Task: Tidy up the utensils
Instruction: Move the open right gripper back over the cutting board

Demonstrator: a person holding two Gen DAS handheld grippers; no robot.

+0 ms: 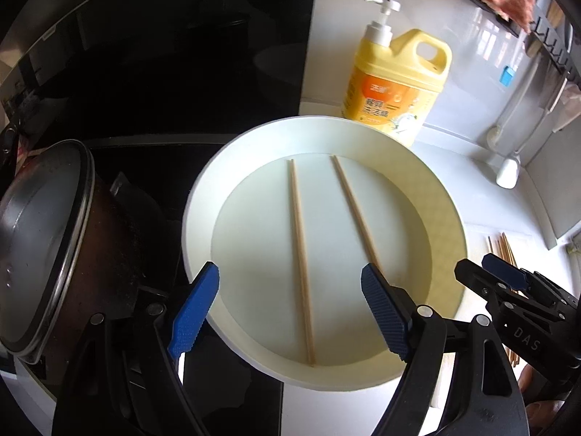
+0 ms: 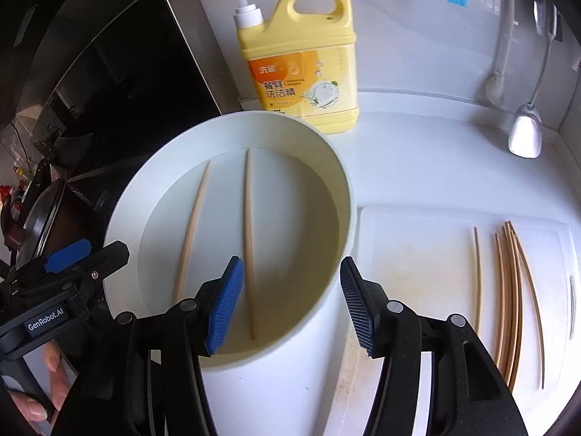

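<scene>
Left gripper (image 1: 290, 312) gaping wide, empty, over basin (image 1: 203, 196); right gripper (image 2: 292, 303) likewise. Two chopsticks (image 1: 301, 254) inside, thin, flat: likely slip or roll from pinch.

Right gripper (image 2: 290, 301) jaws apart, empty, above near rim of round white plastic basin (image 2: 348, 196). Two bamboo chopsticks (image 2: 248, 239) lie inside. Bundle of bamboo chopsticks (image 2: 510, 301) on white cutting board (image 2: 417, 254), right of basin.
</scene>
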